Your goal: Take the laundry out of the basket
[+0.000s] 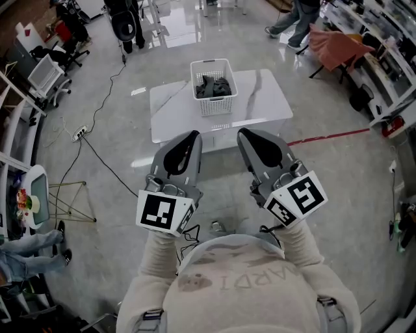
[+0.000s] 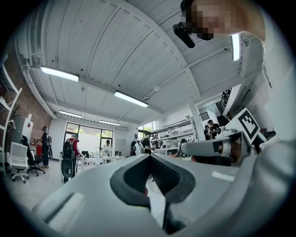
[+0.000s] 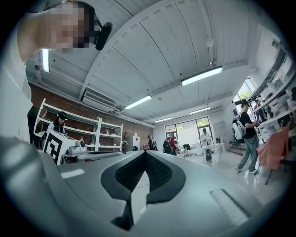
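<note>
A white slatted basket (image 1: 218, 104) stands on the far half of a white table (image 1: 260, 97), a heap of dark grey laundry (image 1: 213, 86) inside it. Both grippers are held near my chest, well short of the table. My left gripper (image 1: 190, 137) points forward with its jaws meeting at the tips and nothing between them. My right gripper (image 1: 246, 134) beside it is shut and empty too. The left gripper view shows closed tips (image 2: 149, 155) against the ceiling and room. In the right gripper view the tips (image 3: 144, 152) also touch. Neither gripper view shows the basket.
A power strip (image 1: 79, 133) and a black cable lie on the floor to the left. Near them stand a yellow wire stand (image 1: 68, 198) and white chairs (image 1: 45, 75). A red tape line (image 1: 328, 136) runs right of the table. People (image 1: 296, 19) stand at the back.
</note>
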Demonstrator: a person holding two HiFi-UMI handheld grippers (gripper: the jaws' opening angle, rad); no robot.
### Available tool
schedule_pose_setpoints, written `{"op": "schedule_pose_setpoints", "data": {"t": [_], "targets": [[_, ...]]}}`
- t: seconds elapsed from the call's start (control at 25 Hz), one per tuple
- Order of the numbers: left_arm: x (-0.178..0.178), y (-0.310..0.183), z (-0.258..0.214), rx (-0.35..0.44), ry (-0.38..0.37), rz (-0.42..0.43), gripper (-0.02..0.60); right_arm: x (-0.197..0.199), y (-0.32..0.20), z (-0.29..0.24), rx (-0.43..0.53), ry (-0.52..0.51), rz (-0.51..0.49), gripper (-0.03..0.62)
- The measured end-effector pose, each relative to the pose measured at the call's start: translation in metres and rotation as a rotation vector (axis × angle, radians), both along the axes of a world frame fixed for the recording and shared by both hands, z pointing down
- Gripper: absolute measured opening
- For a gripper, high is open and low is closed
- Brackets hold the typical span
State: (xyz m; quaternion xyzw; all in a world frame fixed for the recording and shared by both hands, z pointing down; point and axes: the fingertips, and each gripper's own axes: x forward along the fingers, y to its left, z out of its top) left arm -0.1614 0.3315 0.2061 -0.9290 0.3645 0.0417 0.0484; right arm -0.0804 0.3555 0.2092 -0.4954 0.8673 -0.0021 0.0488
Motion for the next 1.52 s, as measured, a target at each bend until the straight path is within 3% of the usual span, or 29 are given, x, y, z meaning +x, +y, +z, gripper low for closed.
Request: {"op": "schedule_pose_setpoints", "data": {"t": [0.36,1.16,1.52], "targets": [[0.015,-0.041,0.011,-0.013,0.0,0.021,0.0,0.021,-0.035,0.014,-0.017,0.043,0.049,0.029],[0.119,-0.232,0.001,-0.01,0.02,-0.172,0.0,0.134,-0.24,0.006,0.002,0.075,-0.143,0.046],[0.13,-0.282,0.014,-0.038,-0.001,-0.252,0.0,0.153,-0.3,0.021,-0.036,0.05,-0.201,0.049]]}}
